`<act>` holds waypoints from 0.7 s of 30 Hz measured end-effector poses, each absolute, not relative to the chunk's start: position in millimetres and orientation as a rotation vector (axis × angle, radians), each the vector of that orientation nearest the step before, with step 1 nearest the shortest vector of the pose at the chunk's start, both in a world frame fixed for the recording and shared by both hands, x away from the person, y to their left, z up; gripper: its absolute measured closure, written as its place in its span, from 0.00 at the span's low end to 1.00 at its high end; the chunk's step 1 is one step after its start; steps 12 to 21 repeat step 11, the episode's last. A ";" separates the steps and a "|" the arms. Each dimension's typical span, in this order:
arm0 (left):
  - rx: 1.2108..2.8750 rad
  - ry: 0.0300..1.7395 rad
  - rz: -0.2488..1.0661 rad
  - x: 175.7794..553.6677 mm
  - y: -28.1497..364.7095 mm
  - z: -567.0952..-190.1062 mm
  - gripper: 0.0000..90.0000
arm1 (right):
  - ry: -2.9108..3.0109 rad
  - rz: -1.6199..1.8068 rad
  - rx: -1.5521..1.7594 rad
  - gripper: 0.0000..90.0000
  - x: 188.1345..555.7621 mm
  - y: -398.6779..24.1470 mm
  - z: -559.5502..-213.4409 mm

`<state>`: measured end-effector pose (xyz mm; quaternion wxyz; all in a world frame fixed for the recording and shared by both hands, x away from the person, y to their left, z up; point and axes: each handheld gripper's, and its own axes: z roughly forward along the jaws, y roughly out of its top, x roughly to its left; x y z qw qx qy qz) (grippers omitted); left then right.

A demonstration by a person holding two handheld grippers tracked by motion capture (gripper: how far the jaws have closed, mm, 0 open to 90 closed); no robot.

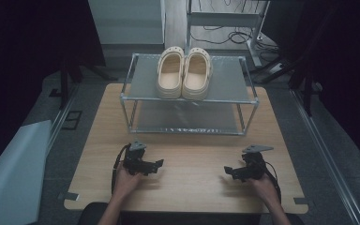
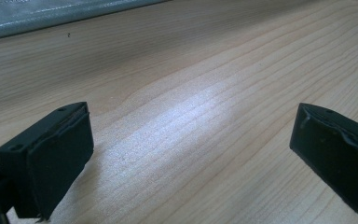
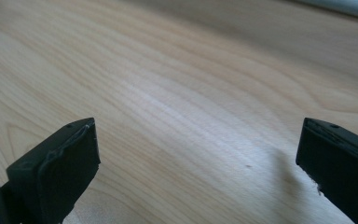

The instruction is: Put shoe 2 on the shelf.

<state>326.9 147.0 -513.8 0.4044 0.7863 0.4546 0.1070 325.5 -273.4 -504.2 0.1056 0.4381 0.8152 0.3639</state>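
— Wooden tabletop (image 1: 192, 173), pale grain, sitting in a dim room with dark curtains at both sides. What lies nearest?

— 2 forearms come in from the near edge. The left hand (image 1: 124, 182) holds the left gripper (image 1: 157, 164) on the near-left part of the table, its tips pointing right toward the middle. The right hand (image 1: 262, 183) holds the right gripper (image 1: 228, 170) on the near-right part, tips pointing left. The 2 grippers face each other, well apart.

— Are they pinching anything?

— No. In the left gripper view the 2 black jaws stand spread wide with bare wood between them, and a strip of grey metal shows at the far top edge. The right gripper view gives the same: jaws wide apart, nothing between them but wood grain. Each gripper carries a grey three-cornered plate on top, and a cable trails back by each wrist.

— And farther on?

— A metal 2-tier shoe rack (image 1: 190, 99) stands on the far half of the table, centred. Its lower shelf (image 1: 187, 119) has nothing on it that I can make out.

— Where are the shoes?

— A pair of cream clogs (image 1: 184, 72) sits on the upper shelf, side by side and touching, toes toward the far side, heels toward the person. They are well apart from both grippers.

— Anything beyond that?

— Floor with loose cables (image 1: 234, 35) and the legs of a metal frame (image 1: 225, 18) at the far end, and a pale sheet (image 1: 14, 173) off the table's near-left side.
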 end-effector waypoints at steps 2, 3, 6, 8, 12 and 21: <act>1.988 1.145 0.270 326.8 146.3 -514.1 0.00 | 2.416 1.037 1.237 0.00 324.0 -267.7 -506.9; 1.991 1.144 0.272 326.8 146.0 -514.1 0.00 | 2.422 1.017 1.207 0.00 323.4 -264.9 -508.3; 1.998 1.141 0.276 326.5 145.2 -514.1 0.00 | 2.447 0.966 1.150 0.00 321.8 -256.7 -513.3; 2.001 1.140 0.279 326.5 144.8 -514.0 0.00 | 2.463 0.937 1.116 0.00 321.2 -253.3 -516.2; 2.003 1.141 0.284 326.8 144.1 -513.5 0.00 | 2.464 0.935 1.091 0.00 320.2 -250.6 -516.8; 2.003 1.141 0.284 326.8 144.1 -513.5 0.00 | 2.464 0.935 1.091 0.00 320.2 -250.6 -516.8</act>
